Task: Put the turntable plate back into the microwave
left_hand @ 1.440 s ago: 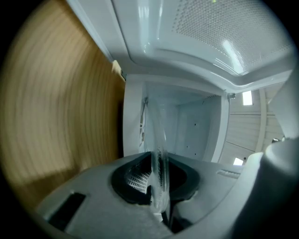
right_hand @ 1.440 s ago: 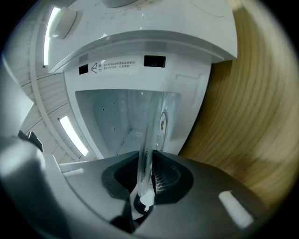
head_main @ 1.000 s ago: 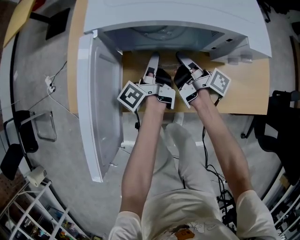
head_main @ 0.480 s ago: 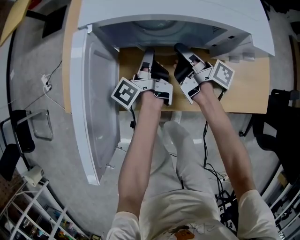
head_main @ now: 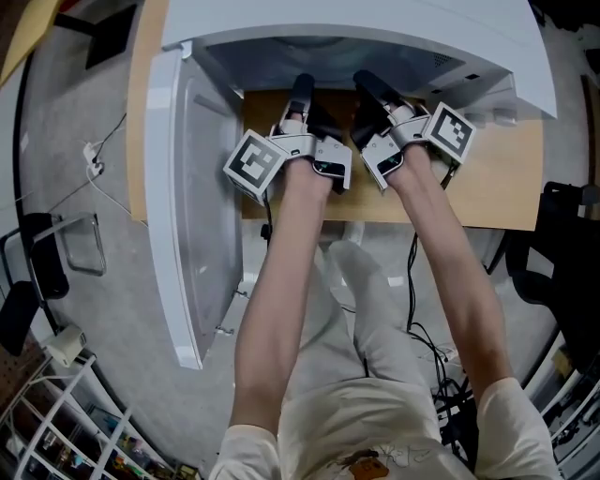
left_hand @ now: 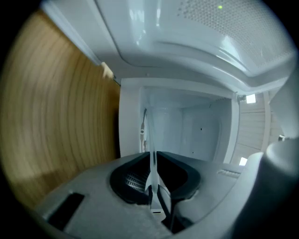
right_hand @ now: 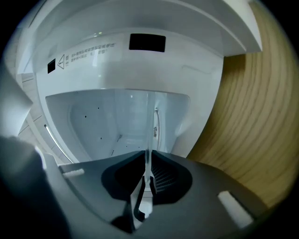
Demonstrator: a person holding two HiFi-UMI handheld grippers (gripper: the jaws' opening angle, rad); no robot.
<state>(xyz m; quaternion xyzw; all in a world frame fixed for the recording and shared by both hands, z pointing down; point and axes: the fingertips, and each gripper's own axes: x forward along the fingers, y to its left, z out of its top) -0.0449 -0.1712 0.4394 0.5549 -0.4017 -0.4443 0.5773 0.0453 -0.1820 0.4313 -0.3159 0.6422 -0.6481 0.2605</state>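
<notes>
The clear glass turntable plate (left_hand: 150, 133) shows edge-on as a thin pale line in both gripper views, reaching into the white microwave (head_main: 375, 28) cavity. My left gripper (head_main: 302, 89) is shut on its rim, with the dark pads pressed against the glass (left_hand: 153, 161). My right gripper (head_main: 366, 84) holds the plate's rim (right_hand: 148, 135) between its pads, and its jaws are closing on it. Both grippers point level into the open cavity, side by side at its mouth. In the head view the microwave's top hides most of the plate.
The microwave door (head_main: 202, 206) stands swung open at the left, over the floor. The microwave sits on a wooden table (head_main: 487, 187). Beyond the plate are the cavity's white back wall (left_hand: 196, 130) and side walls. Cables and a black chair (head_main: 562, 244) lie by the table.
Both hands have pushed forward with the plate, so the gripper tips now sit at the cavity's mouth under the microwave's top edge.
</notes>
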